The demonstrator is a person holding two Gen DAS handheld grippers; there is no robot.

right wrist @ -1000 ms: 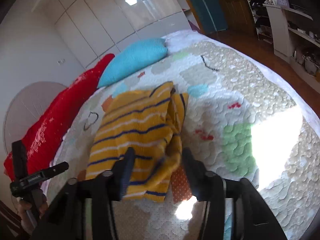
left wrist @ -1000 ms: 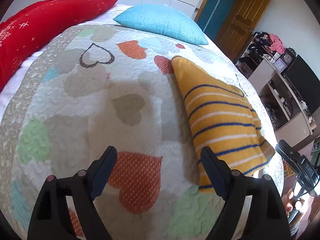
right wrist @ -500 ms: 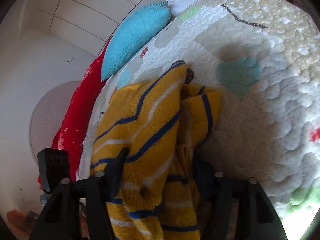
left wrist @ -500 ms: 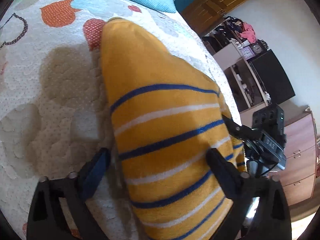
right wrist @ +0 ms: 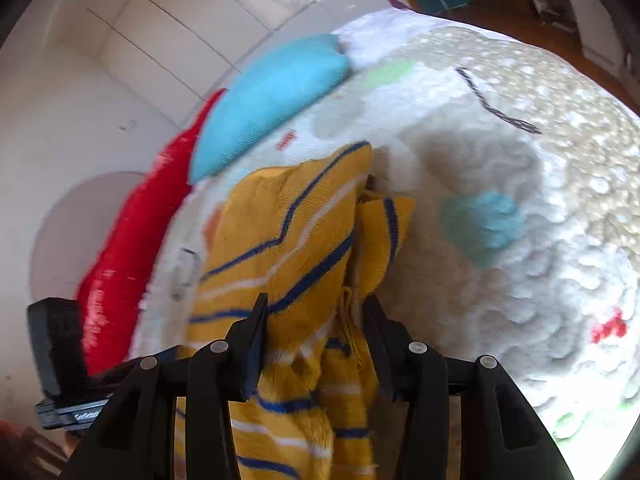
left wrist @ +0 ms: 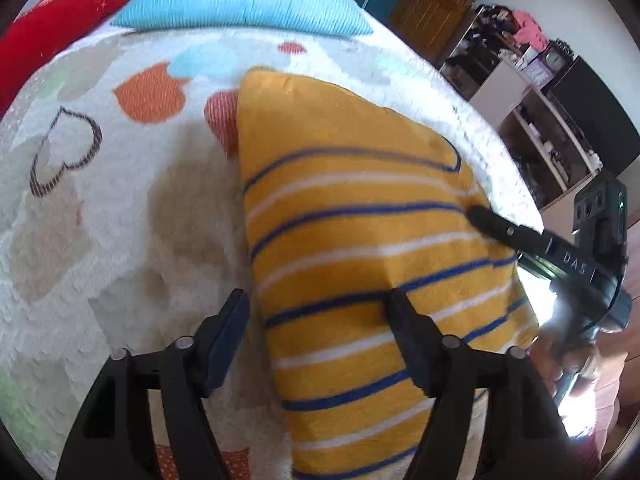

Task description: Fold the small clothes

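Note:
A small yellow knit garment with blue and white stripes [left wrist: 352,248] lies partly folded on the heart-patterned quilt [left wrist: 120,240]. My left gripper [left wrist: 320,336] is open, its jaws straddling the garment's near left edge. My right gripper [right wrist: 314,344] has its jaws close around a bunched fold of the same garment [right wrist: 296,240], which rises between the fingers. One finger of the right gripper [left wrist: 504,230] shows in the left wrist view, lying on the garment's right side. The left gripper's body [right wrist: 56,360] shows at the left edge of the right wrist view.
A blue pillow [left wrist: 240,0] and a red pillow [left wrist: 60,28] lie at the head of the bed. Shelves with clutter [left wrist: 540,100] and a wooden door [left wrist: 436,4] stand beyond the bed's right side. White wardrobe doors [right wrist: 160,40] lie behind the bed.
The left gripper has pulled back a little from over the garment, showing more quilt. The right gripper has stayed on the bunched fold and lifted it slightly.

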